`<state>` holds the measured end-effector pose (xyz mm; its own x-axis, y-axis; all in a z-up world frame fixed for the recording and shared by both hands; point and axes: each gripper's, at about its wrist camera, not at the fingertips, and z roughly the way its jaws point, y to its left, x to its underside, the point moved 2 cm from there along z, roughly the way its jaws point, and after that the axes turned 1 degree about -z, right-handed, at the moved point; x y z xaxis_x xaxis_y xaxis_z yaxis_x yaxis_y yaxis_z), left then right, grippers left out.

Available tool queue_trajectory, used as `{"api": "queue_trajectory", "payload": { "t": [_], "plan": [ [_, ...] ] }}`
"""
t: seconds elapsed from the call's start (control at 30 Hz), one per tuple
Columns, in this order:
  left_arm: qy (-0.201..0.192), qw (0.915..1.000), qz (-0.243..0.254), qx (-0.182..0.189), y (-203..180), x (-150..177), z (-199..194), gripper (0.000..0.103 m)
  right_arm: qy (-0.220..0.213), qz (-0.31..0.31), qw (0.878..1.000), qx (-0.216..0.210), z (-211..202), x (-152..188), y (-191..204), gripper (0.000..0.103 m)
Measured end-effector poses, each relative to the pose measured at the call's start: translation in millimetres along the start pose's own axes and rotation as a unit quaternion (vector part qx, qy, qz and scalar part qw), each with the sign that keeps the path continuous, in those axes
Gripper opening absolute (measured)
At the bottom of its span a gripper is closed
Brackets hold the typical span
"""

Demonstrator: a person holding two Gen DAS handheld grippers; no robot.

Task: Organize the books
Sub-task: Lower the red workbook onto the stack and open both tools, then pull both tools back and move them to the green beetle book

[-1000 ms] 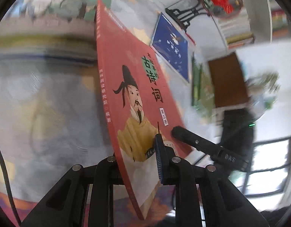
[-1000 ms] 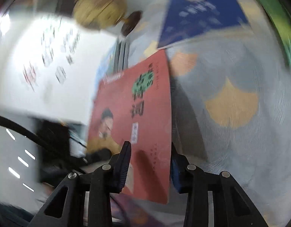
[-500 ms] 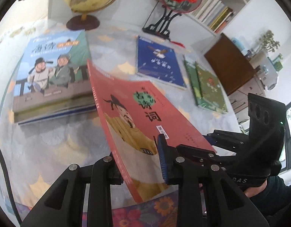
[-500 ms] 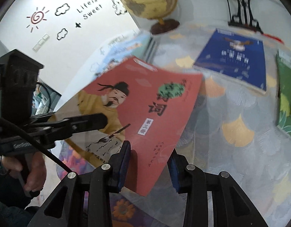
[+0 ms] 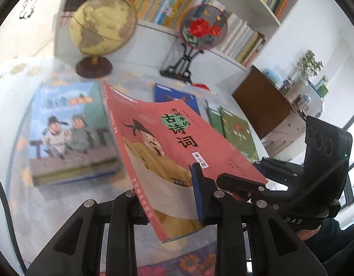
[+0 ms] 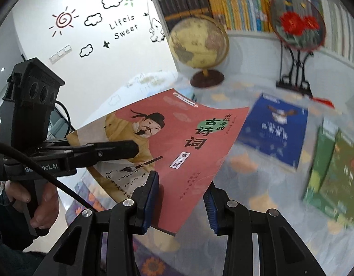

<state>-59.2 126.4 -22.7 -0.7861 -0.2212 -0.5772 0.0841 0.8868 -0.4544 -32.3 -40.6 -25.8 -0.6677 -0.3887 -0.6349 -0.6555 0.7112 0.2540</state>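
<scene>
With both my left tongs and right tongs pinching its near edge, the thin red paperback book hangs above the table, light and floppy, best gripped near the spine.

Red book: paper, smooth matt cover
Left gripper: matt black plastic, ribbed blue pads
Tablecloth: printed, soft sheen
Globe: glossy sphere, dark wooden base
Cabinet: brown wood
</scene>
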Motion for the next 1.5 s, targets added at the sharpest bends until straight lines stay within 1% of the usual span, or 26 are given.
{"api": "queue_trajectory", "payload": {
  "t": [0.13, 0.27, 0.3, 0.37, 0.47, 0.53, 0.77, 0.83, 0.87, 0.9, 1.0, 1.1, 1.13, 1.23, 1.33, 1.4, 1.5],
  "plan": [
    [-0.009, 0.9996, -0.015, -0.024, 29.4, -11.7, -3.5, 0.025, 0.000, -0.019, 1.000, 0.004, 25.5, -31.2, 10.0, 0.039],
    [-0.025, 0.9978, -0.039, -0.047, 67.3, -23.2, -2.8, 0.027, 0.010, -0.026, 1.000, -0.013, 66.1, -61.3, 21.4, 0.040],
    [-0.029, 0.9973, -0.046, -0.051, 78.1, -25.5, -1.7, 0.027, 0.019, -0.026, 0.999, -0.021, 82.2, -69.2, 23.9, 0.040],
    [-0.029, 0.9959, -0.069, -0.052, 102.1, -30.4, 4.0, 0.027, 0.025, -0.027, 0.999, -0.029, 100.6, -78.6, 27.3, 0.040],
    [-0.023, 0.9941, -0.093, -0.052, 128.0, -32.6, 14.9, 0.027, 0.046, -0.028, 0.998, -0.030, 132.6, -91.0, 32.4, 0.040],
    [-0.026, 0.9933, -0.100, -0.052, 140.5, -33.3, 18.7, 0.027, 0.054, -0.026, 0.998, -0.029, 146.7, -94.5, 34.8, 0.040],
    [-0.010, 0.9895, -0.137, -0.045, 173.0, -31.3, 30.9, 0.027, 0.083, -0.004, 0.996, -0.035, 177.1, -93.1, 38.3, 0.040],
    [-0.002, 0.9885, -0.143, -0.049, 177.5, -28.4, 34.1, 0.030, 0.090, 0.006, 0.995, -0.035, 183.3, -91.3, 36.2, 0.041],
    [0.003, 0.9876, -0.148, -0.052, 180.3, -25.8, 35.9, 0.030, 0.095, 0.014, 0.995, -0.037, 186.5, -89.5, 35.0, 0.042],
    [0.006, 0.9866, -0.154, -0.054, 183.1, -23.7, 37.2, 0.031, 0.105, 0.028, 0.993, -0.041, 190.8, -86.3, 32.5, 0.045],
    [0.011, 0.9827, -0.174, -0.063, 192.4, -12.7, 36.8, 0.031, 0.135, 0.055, 0.988, -0.042, 201.7, -75.4, 27.8, 0.049],
    [0.004, 0.9771, -0.198, -0.078, 201.5, 0.5, 25.7, 0.032, 0.142, 0.069, 0.987, -0.038, 197.7, -69.2, 23.5, 0.050],
    [0.003, 0.9757, -0.200, -0.090, 201.8, 1.7, 22.6, 0.032, 0.145, 0.076, 0.986, -0.037, 195.6, -68.2, 21.6, 0.050],
    [0.009, 0.9717, -0.189, -0.141, 195.7, 6.0, 9.2, 0.032, 0.147, 0.104, 0.983, -0.036, 181.9, -60.2, 11.5, 0.050],
    [-0.001, 0.9723, -0.175, -0.154, 179.8, 5.7, -6.5, 0.033, 0.147, 0.123, 0.981, -0.027, 162.8, -47.3, 3.7, 0.051],
    [-0.001, 0.9717, -0.152, -0.181, 160.5, 0.3, -13.4, 0.033, 0.146, 0.130, 0.981, -0.019, 148.5, -40.8, -1.3, 0.051],
    [-0.003, 0.9738, -0.123, -0.191, 130.1, -11.4, -17.6, 0.033, 0.133, 0.131, 0.982, -0.001, 123.3, -35.9, -7.3, 0.051]
  ]
}}
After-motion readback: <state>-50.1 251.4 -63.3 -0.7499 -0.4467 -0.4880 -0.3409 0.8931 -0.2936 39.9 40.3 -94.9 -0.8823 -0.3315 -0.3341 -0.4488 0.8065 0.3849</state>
